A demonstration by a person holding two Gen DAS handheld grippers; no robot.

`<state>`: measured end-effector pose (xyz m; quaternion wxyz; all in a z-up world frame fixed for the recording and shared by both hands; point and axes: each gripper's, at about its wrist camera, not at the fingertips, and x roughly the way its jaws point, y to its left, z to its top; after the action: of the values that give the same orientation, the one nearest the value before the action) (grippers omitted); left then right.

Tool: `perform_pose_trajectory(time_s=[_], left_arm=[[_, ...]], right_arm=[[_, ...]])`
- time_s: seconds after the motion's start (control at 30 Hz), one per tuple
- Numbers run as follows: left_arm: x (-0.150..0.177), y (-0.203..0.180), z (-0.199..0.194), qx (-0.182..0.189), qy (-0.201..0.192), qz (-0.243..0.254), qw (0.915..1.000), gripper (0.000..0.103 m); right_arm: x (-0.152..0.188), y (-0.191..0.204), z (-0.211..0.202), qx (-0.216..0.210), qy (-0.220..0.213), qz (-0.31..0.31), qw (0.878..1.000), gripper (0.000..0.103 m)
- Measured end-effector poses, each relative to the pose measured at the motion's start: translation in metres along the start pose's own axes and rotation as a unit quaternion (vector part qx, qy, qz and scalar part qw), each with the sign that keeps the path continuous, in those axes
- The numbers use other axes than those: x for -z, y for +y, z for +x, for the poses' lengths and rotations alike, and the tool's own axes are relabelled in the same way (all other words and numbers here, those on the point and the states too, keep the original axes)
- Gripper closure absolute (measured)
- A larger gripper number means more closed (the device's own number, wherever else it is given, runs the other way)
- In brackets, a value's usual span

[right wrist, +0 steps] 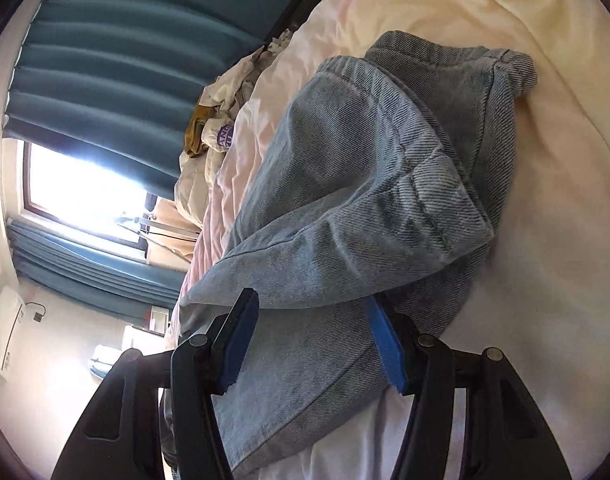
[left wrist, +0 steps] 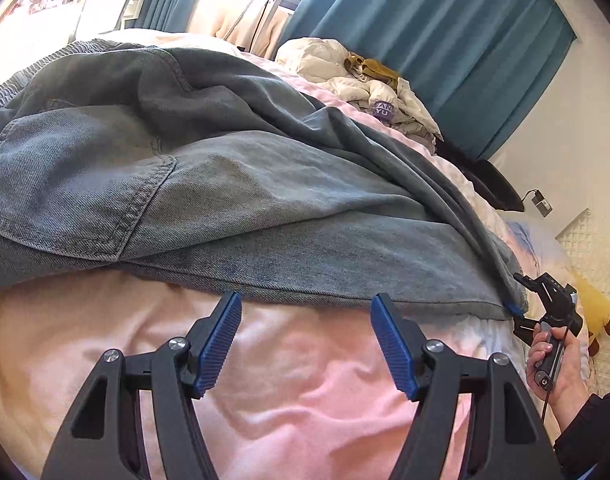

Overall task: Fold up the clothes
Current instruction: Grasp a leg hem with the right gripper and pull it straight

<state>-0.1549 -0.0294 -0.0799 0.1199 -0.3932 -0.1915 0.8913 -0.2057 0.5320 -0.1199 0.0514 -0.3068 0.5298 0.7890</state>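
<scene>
A pair of light blue jeans (left wrist: 209, 184) lies crumpled across the pink bed cover (left wrist: 297, 380). My left gripper (left wrist: 307, 300) is open, its blue pads just short of the jeans' near hem, with nothing between them. In the right wrist view the jeans (right wrist: 365, 208) lie folded over with the elastic waistband at the far end. My right gripper (right wrist: 313, 308) is open, with the jeans' leg end lying between its two fingers. The right gripper also shows in the left wrist view (left wrist: 517, 308), held in a hand at the jeans' far right end.
A heap of cream and white clothes (left wrist: 361, 80) with a mustard item lies at the bed's far side, also in the right wrist view (right wrist: 217, 128). Teal curtains (left wrist: 445, 48) hang behind. A yellow plush toy (left wrist: 597, 312) lies at the right by a white quilted headboard.
</scene>
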Motion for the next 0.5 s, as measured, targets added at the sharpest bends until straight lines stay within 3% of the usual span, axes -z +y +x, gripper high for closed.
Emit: perform_pose_trajectory(time_s=[0.07,0.13,0.2,0.3,0.5], left_arm=[[0.001,0.0,0.001,0.0,0.001,0.002,1.0,0.034],[0.002,0.0,0.003,-0.001,0.001,0.007,1.0,0.034],[0.003,0.001,0.006,-0.009,0.005,0.013,0.9999,0.034],[0.002,0.002,0.01,-0.015,0.006,0.016,0.9997,0.034],[-0.001,0.004,0.013,-0.035,-0.017,0.042,0.9983,0.034]], right_arm=[[-0.005,-0.004,0.002,0.002,-0.002,0.01,1.0,0.049],[-0.014,-0.005,-0.003,0.007,-0.011,0.023,1.0,0.06],[-0.029,0.003,-0.011,0.002,-0.026,0.029,0.999,0.086],[-0.052,0.029,-0.022,-0.009,-0.056,0.0,0.998,0.096],[-0.103,0.104,-0.01,0.027,-0.089,-0.087,0.992,0.099]])
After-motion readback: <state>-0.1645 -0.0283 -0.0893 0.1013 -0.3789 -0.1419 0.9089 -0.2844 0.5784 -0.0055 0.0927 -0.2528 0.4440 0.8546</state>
